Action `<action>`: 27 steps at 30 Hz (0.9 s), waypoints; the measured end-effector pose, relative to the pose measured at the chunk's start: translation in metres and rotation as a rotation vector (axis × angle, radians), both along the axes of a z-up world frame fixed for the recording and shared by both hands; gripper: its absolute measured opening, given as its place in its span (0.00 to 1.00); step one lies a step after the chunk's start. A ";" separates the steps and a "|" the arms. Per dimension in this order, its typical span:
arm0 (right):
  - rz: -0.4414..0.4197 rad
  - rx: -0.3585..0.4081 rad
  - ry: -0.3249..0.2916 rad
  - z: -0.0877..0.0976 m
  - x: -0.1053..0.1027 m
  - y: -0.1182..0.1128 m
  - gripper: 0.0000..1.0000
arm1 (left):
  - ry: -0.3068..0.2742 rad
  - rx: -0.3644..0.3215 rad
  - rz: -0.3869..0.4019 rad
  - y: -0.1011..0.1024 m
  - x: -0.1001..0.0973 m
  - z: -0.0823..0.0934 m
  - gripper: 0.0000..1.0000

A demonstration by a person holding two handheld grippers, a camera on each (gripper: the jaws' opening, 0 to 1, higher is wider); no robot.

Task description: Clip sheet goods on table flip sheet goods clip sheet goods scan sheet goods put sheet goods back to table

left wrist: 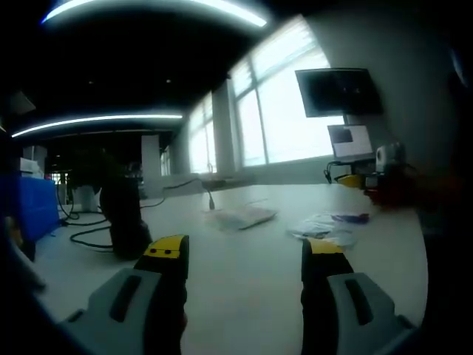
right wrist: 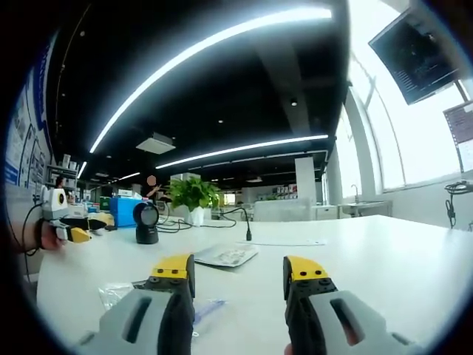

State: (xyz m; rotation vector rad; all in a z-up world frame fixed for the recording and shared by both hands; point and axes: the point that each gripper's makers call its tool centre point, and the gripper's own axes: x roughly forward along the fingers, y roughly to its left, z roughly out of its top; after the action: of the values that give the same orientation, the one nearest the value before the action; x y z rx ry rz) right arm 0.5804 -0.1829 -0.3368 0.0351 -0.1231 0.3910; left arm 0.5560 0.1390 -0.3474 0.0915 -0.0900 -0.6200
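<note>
A clear plastic packet [left wrist: 325, 225] with a blue item inside lies on the white table [left wrist: 244, 296], a little beyond my left gripper [left wrist: 245, 251], which is open and holds nothing. A second flat packet [left wrist: 244, 216] lies farther back. A hand holds my right gripper [left wrist: 380, 177] at the table's right edge. In the right gripper view, the flat packet [right wrist: 225, 255] sits just ahead of my right gripper [right wrist: 239, 270], also open with nothing in it. The clear packet [right wrist: 122, 294] is partly hidden behind its left jaw. My left gripper [right wrist: 66, 218] hovers at the far left.
A black stand scanner [left wrist: 126, 218] [right wrist: 146, 222] rises from the table with cables beside it. A blue bin [left wrist: 29, 207] is at the left, a wall monitor [left wrist: 336, 92] above. A potted plant [right wrist: 192, 194] and a paper sheet [right wrist: 284, 242] sit farther back.
</note>
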 end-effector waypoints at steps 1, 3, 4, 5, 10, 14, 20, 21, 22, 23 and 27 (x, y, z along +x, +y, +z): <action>-0.001 -0.001 0.000 0.000 0.000 0.000 0.43 | 0.000 -0.003 0.000 0.000 0.000 0.000 0.54; -0.001 -0.002 -0.001 0.000 0.000 0.000 0.43 | -0.002 -0.001 0.000 0.000 0.000 0.000 0.54; 0.000 -0.001 -0.001 0.000 0.000 0.000 0.43 | -0.002 0.000 -0.002 0.000 0.000 0.000 0.54; 0.001 -0.003 0.001 0.000 0.000 0.001 0.43 | -0.003 0.001 -0.002 0.000 -0.001 0.000 0.54; -0.001 -0.009 -0.001 0.000 0.000 0.001 0.42 | -0.002 -0.001 0.001 0.000 0.000 0.000 0.54; 0.001 -0.011 0.002 -0.001 0.000 0.001 0.42 | -0.001 -0.003 0.003 0.000 0.000 0.001 0.54; 0.004 -0.006 0.003 -0.001 0.000 0.001 0.42 | -0.005 0.000 0.005 0.000 -0.001 0.001 0.54; 0.005 -0.008 0.001 -0.001 -0.001 0.002 0.42 | -0.005 -0.002 0.007 0.001 -0.001 0.002 0.54; 0.004 -0.012 -0.001 -0.001 -0.001 0.002 0.42 | -0.005 -0.003 0.007 0.001 -0.001 0.001 0.54; 0.001 -0.017 0.000 -0.001 -0.001 0.002 0.42 | -0.004 -0.003 0.006 0.001 -0.001 0.001 0.54; 0.005 -0.022 0.008 -0.003 0.001 0.003 0.42 | -0.001 -0.003 0.002 0.000 -0.001 0.001 0.54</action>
State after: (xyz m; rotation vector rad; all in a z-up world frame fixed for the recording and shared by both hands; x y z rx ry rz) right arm 0.5809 -0.1802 -0.3398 0.0150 -0.1112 0.3971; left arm 0.5554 0.1391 -0.3466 0.0889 -0.0920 -0.6178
